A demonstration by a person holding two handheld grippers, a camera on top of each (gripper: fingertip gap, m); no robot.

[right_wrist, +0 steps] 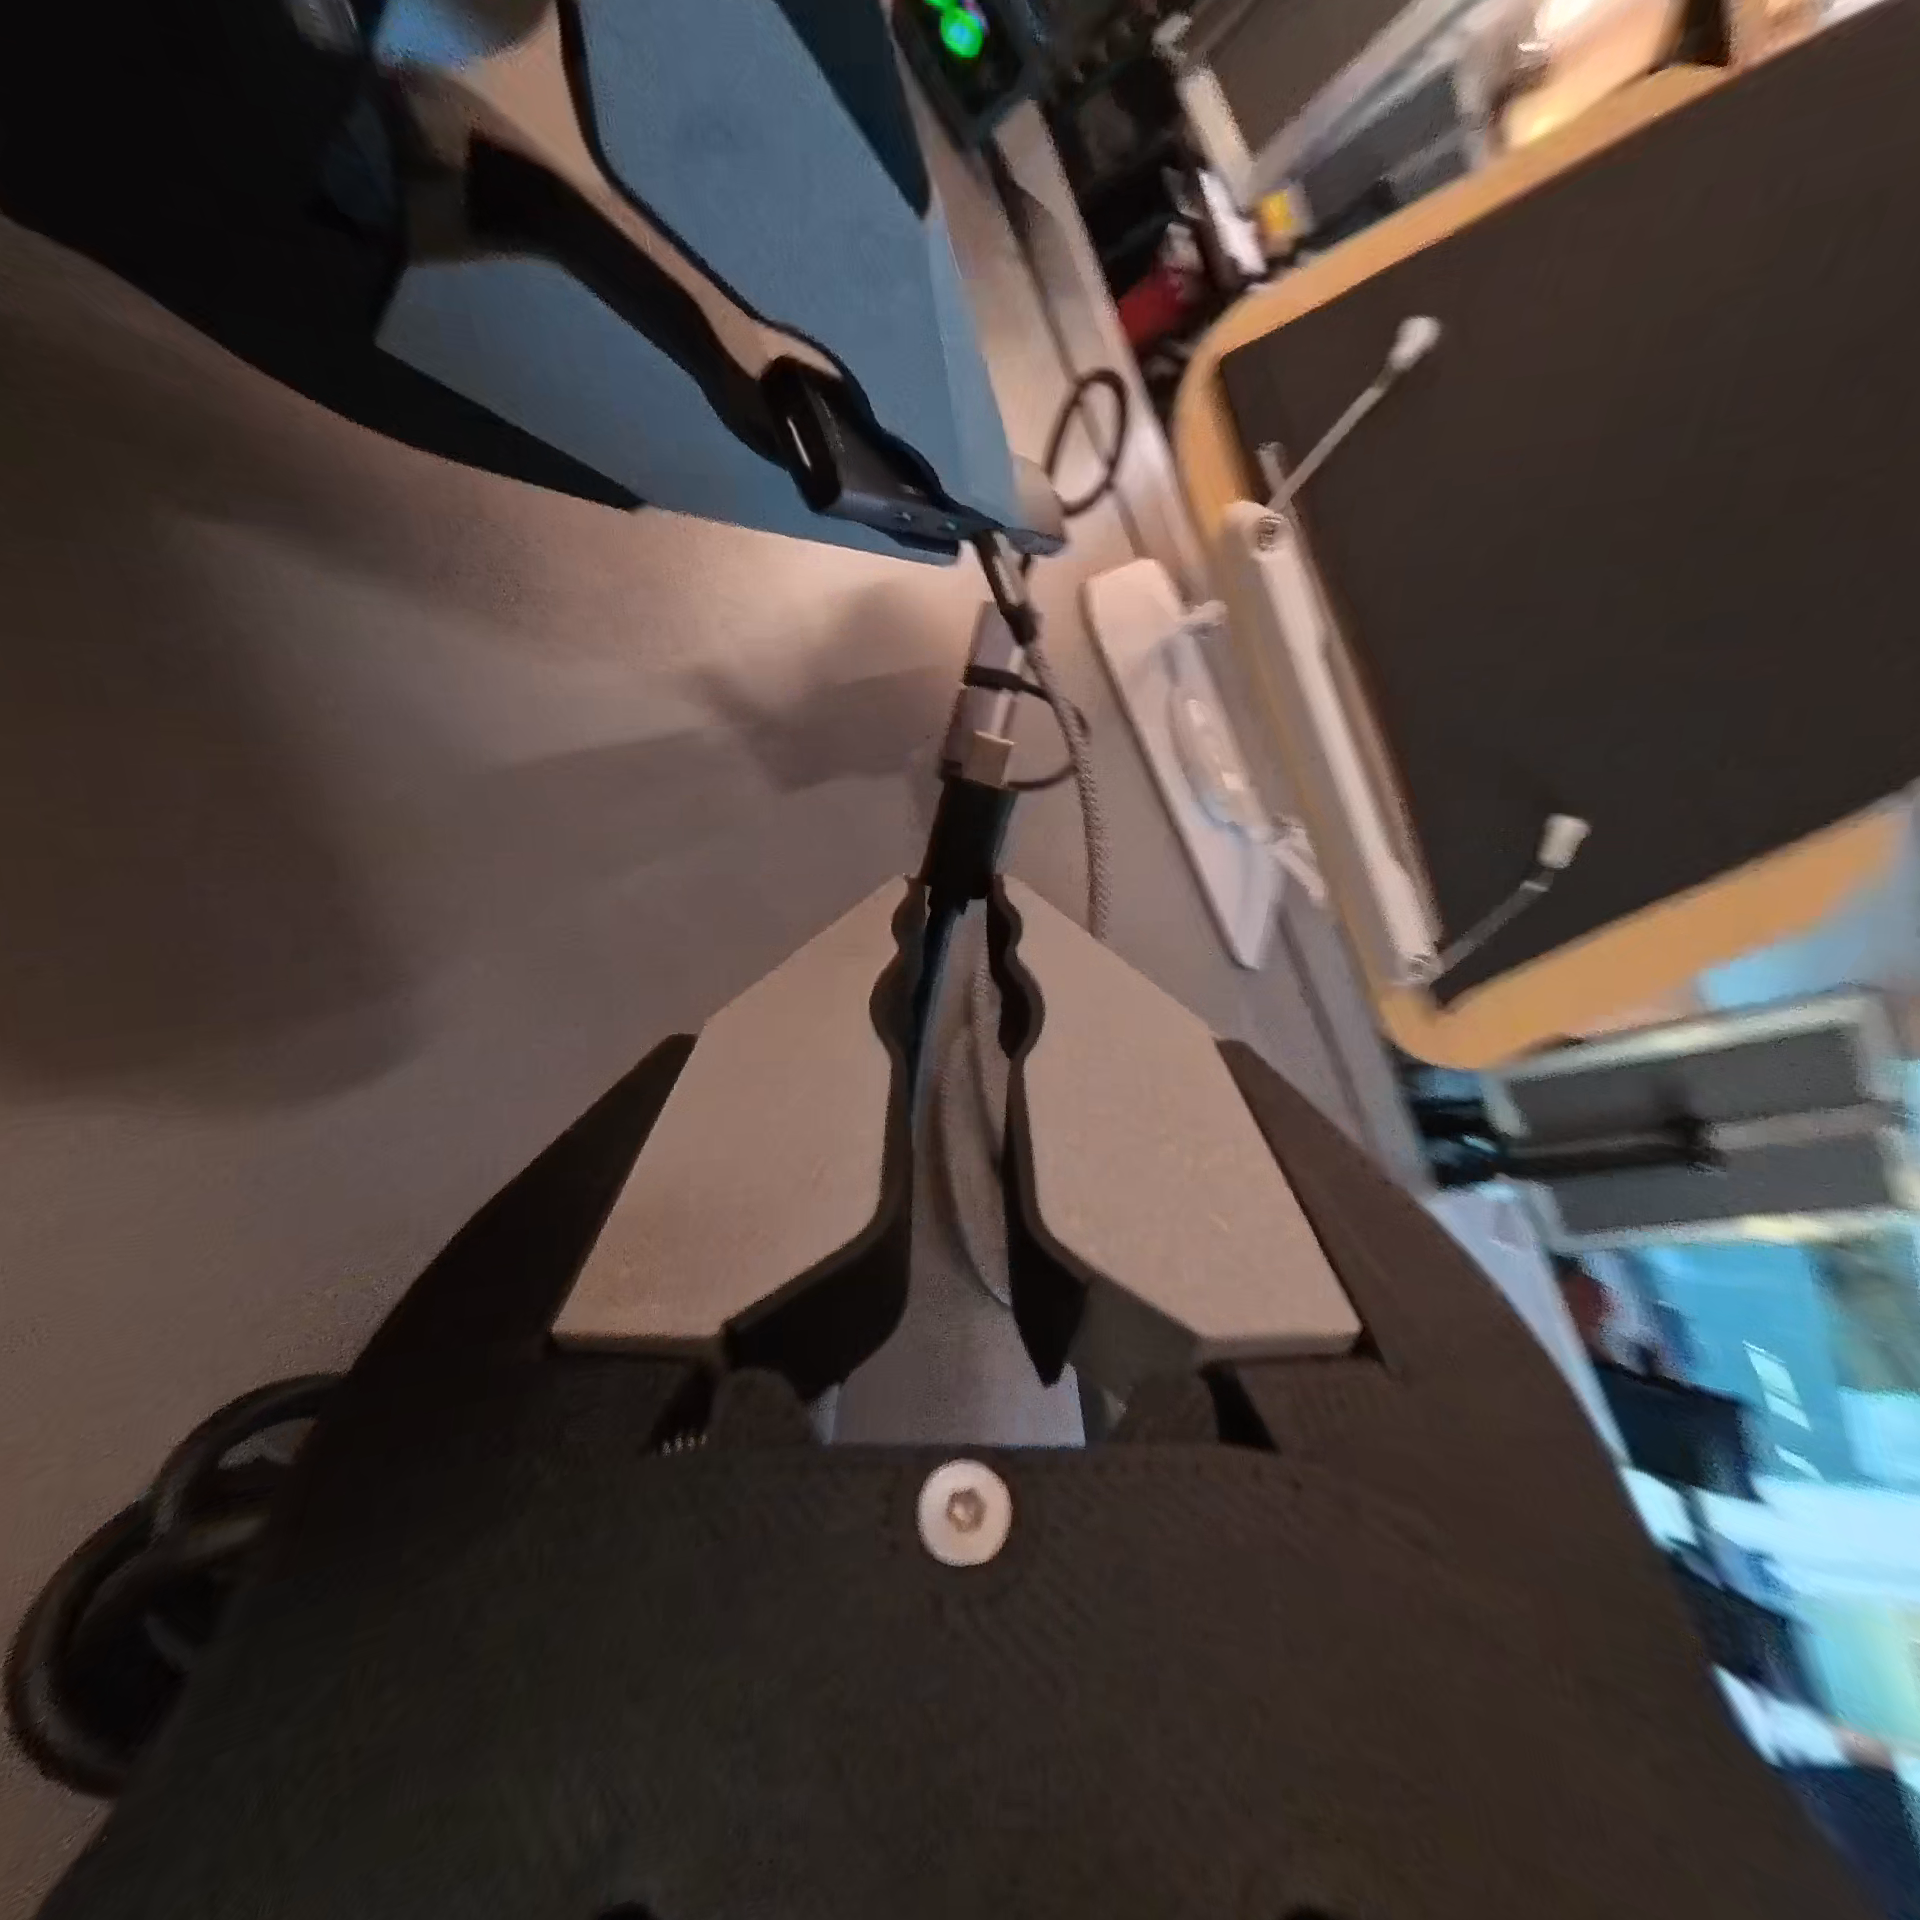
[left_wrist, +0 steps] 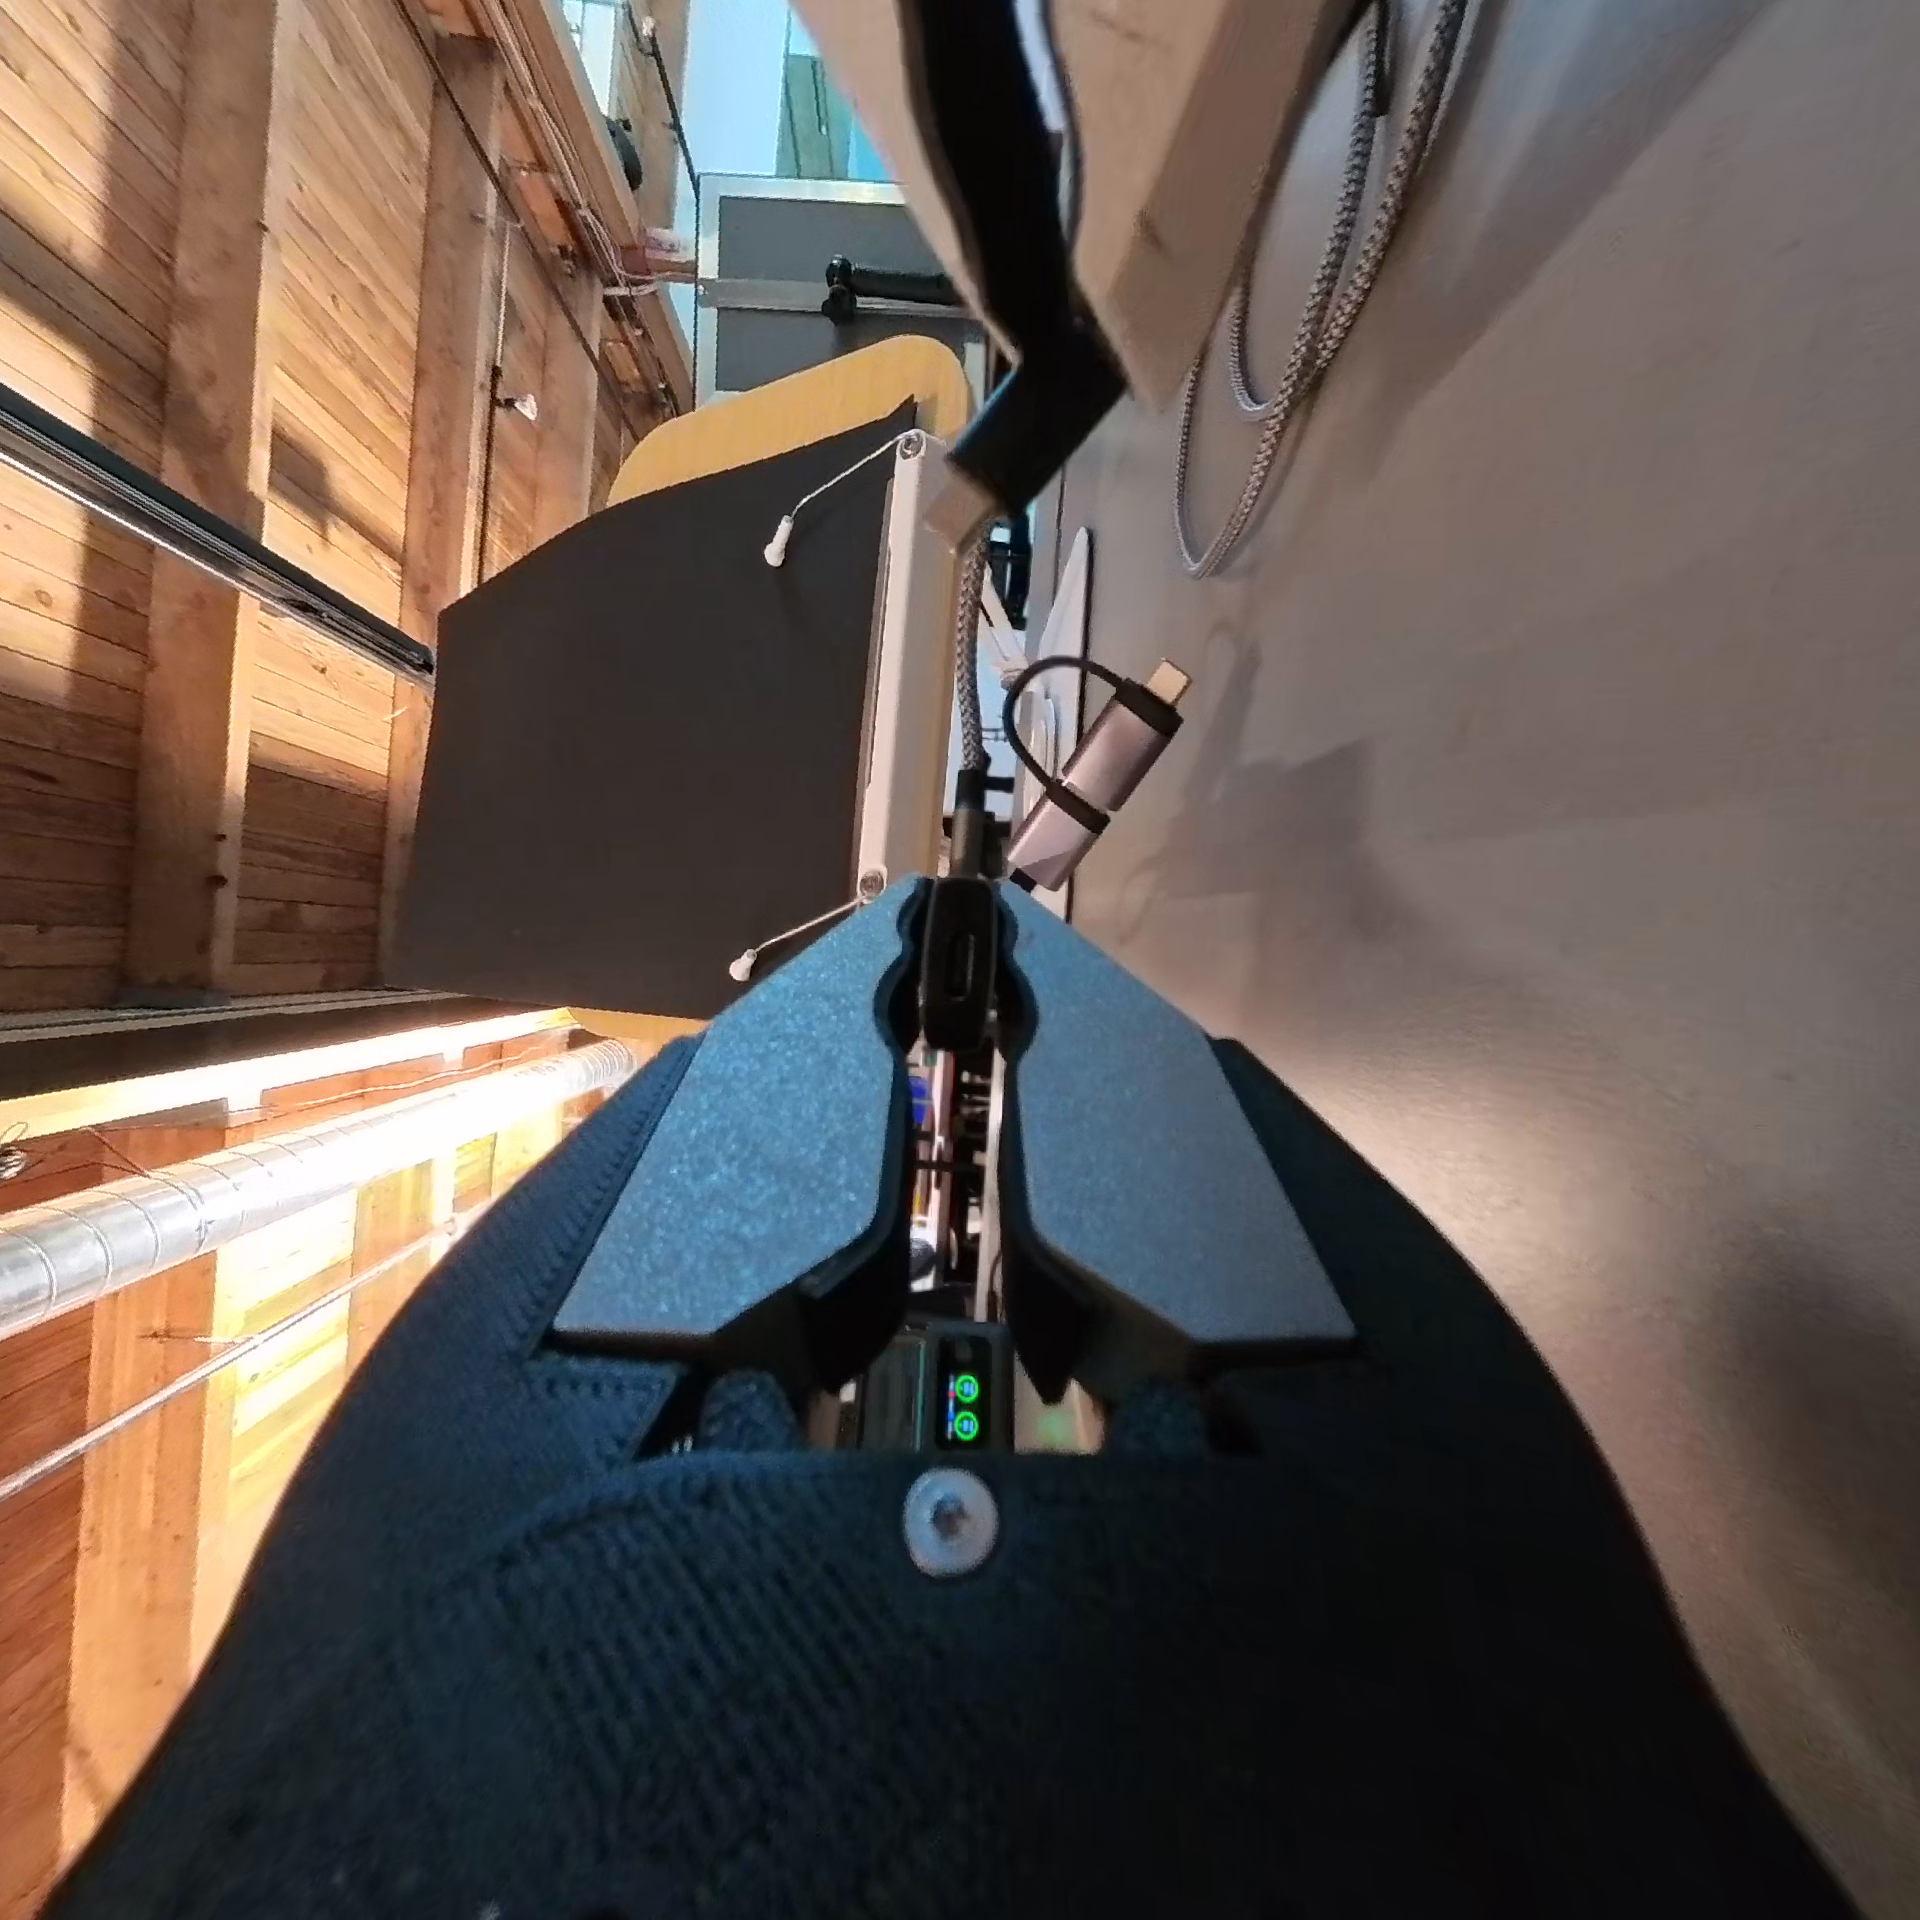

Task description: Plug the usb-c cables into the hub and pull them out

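Observation:
My left gripper (left_wrist: 958, 896) is shut on a small black hub (left_wrist: 954, 961), which it holds above the grey table (left_wrist: 1507, 935). A dark plug (left_wrist: 966, 821) on a braided cable (left_wrist: 971, 644) sits at the hub's far end. A grey adapter (left_wrist: 1101, 769) hangs beside it on a black loop. My right gripper (right_wrist: 956, 896) is shut on a black usb-c plug (right_wrist: 966, 842) that points at the adapter (right_wrist: 982, 717) and the hub (right_wrist: 831, 457). A short gap separates this plug from the hub. The right gripper also shows in the left wrist view (left_wrist: 977, 468).
Coils of braided cable (left_wrist: 1299, 364) lie on the table. A black panel with a wooden rim (right_wrist: 1610, 571) stands along the table's edge, with a white bar (right_wrist: 1184, 748) in front of it. A device with green lights (right_wrist: 956, 42) is behind the left gripper.

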